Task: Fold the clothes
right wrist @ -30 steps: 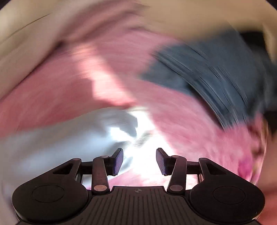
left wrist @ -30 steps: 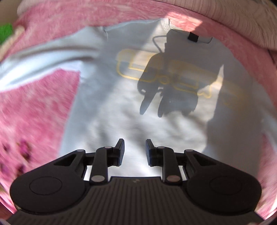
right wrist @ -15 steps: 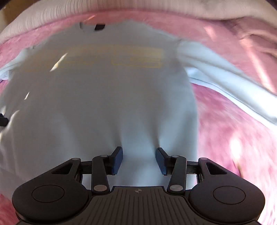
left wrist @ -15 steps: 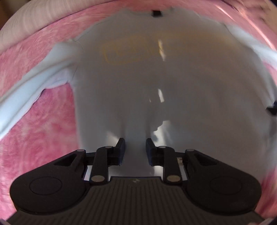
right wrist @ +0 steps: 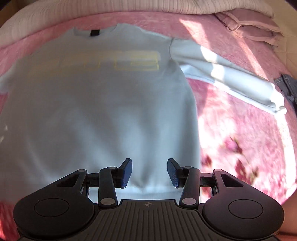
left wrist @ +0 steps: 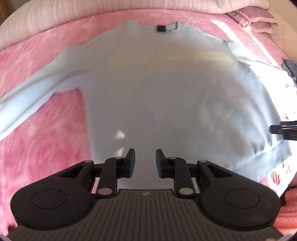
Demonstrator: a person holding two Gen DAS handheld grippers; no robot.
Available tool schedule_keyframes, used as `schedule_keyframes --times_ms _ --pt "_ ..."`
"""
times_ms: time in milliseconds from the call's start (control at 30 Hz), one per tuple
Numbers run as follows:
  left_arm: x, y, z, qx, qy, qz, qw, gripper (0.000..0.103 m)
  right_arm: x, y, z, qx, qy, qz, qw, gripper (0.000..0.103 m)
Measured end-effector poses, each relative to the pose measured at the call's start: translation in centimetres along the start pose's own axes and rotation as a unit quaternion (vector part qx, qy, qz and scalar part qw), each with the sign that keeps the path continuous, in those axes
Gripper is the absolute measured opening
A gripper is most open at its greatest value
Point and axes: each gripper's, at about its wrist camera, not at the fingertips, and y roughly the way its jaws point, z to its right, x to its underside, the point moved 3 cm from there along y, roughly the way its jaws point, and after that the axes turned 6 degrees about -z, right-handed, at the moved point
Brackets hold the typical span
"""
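A light blue sweatshirt [left wrist: 157, 102] with a yellow chest print lies flat and face up on the pink blanket [left wrist: 42, 140], collar far, sleeves spread out. My left gripper [left wrist: 145, 157] hovers over the lower left part of its body. Its jaws are closing, a narrow gap remains, and nothing is pinched between them. My right gripper [right wrist: 149, 166] stands open just above the sweatshirt [right wrist: 102, 102] near the right end of the hem [right wrist: 148, 191], with no cloth between the pads. One right gripper finger [left wrist: 276, 129] shows at the left wrist view's right edge.
White ribbed bedding [right wrist: 130, 9] runs along the back. A folded mauve garment [right wrist: 246, 26] lies at the far right. A dark denim piece [right wrist: 287, 85] sits beyond the right sleeve cuff [right wrist: 274, 100]. Sunlight patches fall across the pink blanket [right wrist: 241, 129].
My right gripper swung from the denim and bare blanket to above the sweatshirt's hem. My left gripper shifted and rolled, so the sweatshirt now lies squarer in view.
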Motion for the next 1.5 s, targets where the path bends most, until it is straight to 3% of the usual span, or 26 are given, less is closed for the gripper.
schedule_keyframes --times_ms 133,233,300,367,500,600,833,933,1267,1500 --pt "2.5 2.7 0.2 -0.008 -0.05 -0.055 0.9972 0.021 1.5 3.5 1.9 0.024 0.02 -0.057 0.998 0.046" --pt "5.4 1.3 0.4 -0.019 -0.074 -0.046 0.996 0.021 4.3 2.2 3.1 0.003 0.019 -0.033 0.999 0.046" --pt "6.7 0.3 0.6 -0.026 -0.082 -0.057 0.9947 0.023 5.1 2.1 3.4 -0.006 0.011 -0.061 0.998 0.046" --pt "7.7 -0.5 0.5 -0.031 -0.106 -0.094 0.9895 0.023 6.0 2.0 3.8 -0.011 0.004 -0.1 0.995 0.047" --pt "8.5 -5.1 2.6 -0.053 -0.143 -0.081 0.985 0.023 8.1 0.6 5.4 -0.012 0.009 -0.166 0.986 0.047" --pt "7.9 -9.7 5.7 -0.07 -0.153 -0.051 0.9845 0.025 7.9 -3.8 6.8 -0.039 0.008 -0.123 0.992 0.047" --pt "5.8 -19.8 13.5 -0.089 -0.143 0.014 0.9857 0.029 3.1 -15.8 7.4 -0.071 -0.025 -0.01 0.997 0.047" --pt "6.1 -23.9 16.0 -0.091 -0.142 0.049 0.9844 0.032 3.6 -21.0 8.0 -0.067 -0.042 0.025 0.997 0.047" --pt "9.8 -30.6 20.5 -0.112 -0.143 0.087 0.9796 0.036 9.2 -25.9 8.7 -0.099 -0.055 0.024 0.993 0.047" --pt "10.8 -34.1 23.3 -0.116 -0.116 0.124 0.9786 0.041 10.6 -30.4 8.7 -0.106 -0.048 0.067 0.991 0.047"
